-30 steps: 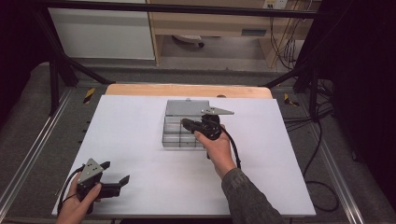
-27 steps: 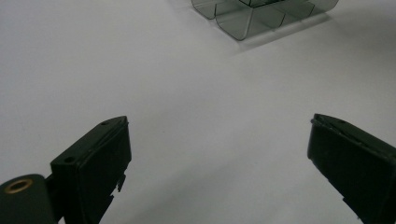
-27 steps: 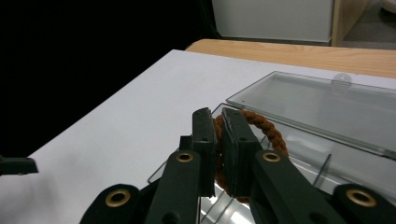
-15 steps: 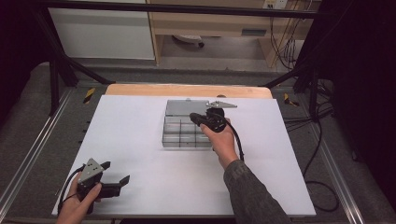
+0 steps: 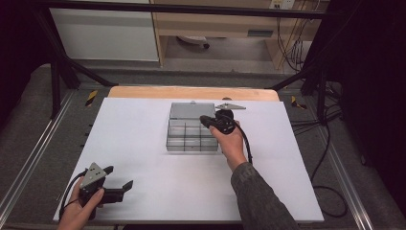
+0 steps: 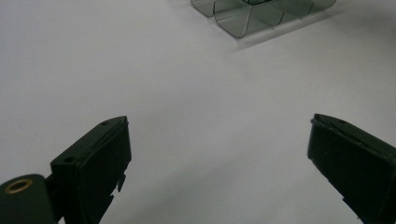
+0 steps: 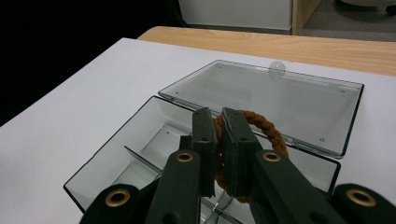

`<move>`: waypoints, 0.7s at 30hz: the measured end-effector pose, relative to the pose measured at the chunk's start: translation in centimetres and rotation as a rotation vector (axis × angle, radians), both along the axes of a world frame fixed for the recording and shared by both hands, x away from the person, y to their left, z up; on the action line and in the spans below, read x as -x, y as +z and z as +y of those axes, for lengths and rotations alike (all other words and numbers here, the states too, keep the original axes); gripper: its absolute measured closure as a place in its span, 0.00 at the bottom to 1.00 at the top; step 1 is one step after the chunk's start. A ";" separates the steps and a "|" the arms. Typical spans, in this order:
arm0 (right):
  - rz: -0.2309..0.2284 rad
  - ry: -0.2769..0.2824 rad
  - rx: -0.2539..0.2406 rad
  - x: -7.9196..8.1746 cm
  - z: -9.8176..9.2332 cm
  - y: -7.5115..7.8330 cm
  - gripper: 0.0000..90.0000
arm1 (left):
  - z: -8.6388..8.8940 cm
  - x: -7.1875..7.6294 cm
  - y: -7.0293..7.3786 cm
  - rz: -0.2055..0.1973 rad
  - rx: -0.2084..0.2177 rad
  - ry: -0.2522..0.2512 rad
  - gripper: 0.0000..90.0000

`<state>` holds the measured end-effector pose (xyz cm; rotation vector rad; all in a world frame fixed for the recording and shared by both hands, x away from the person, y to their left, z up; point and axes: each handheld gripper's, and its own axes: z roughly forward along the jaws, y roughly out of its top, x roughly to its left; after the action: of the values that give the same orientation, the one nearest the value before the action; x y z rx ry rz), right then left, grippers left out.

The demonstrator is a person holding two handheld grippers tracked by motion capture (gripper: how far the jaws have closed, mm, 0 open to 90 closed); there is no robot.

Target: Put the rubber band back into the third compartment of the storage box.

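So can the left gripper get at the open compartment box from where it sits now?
Probably yes. The left gripper is open and holds nothing, with bare white table between it and the compartment box. The right gripper, shut on a brown rope ring, hovers over the box's right side.

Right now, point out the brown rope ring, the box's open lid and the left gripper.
brown rope ring [image 7: 268, 128], right gripper view, its upper arc.
open lid [image 7: 280, 100], right gripper view, its clear panel.
left gripper [image 5: 118, 178], high view, between its fingertips.

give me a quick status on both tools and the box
Right tool shut on brown ring, over open box. Left tool open, empty, low on the table. Lid flat behind box; nothing in the way.
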<state>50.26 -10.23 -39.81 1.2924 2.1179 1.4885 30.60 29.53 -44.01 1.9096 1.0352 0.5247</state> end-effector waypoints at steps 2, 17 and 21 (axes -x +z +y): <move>-0.001 -0.002 0.002 -0.1 0.0 0.0 0.93 | 0.0 0.0 0.0 0.000 0.001 0.000 0.06; 0.003 -0.011 0.040 -0.4 -0.2 -0.6 0.93 | 0.0 0.0 0.0 0.004 -0.002 -0.005 0.06; 0.000 -0.012 0.052 -0.5 -0.2 -0.8 0.93 | 0.0 0.0 0.0 0.004 -0.002 -0.005 0.06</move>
<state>50.79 -10.42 -40.63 1.2851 2.1298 1.4193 30.56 29.55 -44.04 1.9158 1.0323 0.5189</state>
